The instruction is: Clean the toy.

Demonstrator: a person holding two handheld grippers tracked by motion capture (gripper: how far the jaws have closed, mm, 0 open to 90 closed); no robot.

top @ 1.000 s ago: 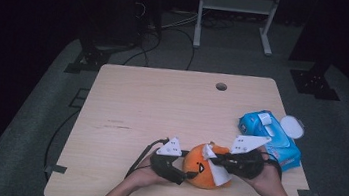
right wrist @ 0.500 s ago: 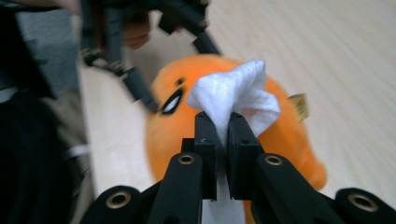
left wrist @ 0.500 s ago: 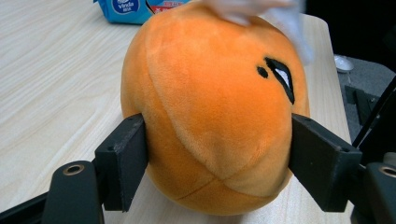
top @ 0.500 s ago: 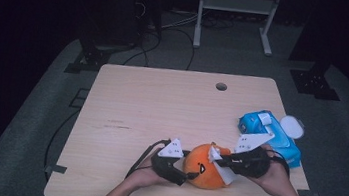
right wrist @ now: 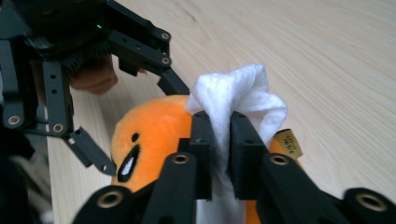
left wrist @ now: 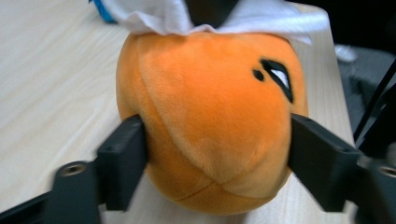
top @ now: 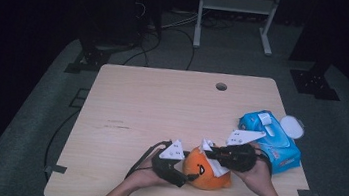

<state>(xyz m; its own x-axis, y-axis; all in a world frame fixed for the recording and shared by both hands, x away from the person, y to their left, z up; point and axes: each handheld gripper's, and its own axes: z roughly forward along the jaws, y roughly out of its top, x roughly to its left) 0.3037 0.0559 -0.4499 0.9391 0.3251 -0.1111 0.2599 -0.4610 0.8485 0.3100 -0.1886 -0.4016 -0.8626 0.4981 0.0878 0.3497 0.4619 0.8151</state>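
Plush toy (left wrist: 210, 116) could roll: left gripper (left wrist: 215, 154) jaws just widened, barely touching; right gripper (right wrist: 219, 140) pinches tissue (right wrist: 238, 98).

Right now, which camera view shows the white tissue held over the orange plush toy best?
The right gripper view: the white tissue sits close and sharp, pinched between the right gripper jaws above the orange plush toy. The left gripper view catches its lower edge; the high view shows a small patch.
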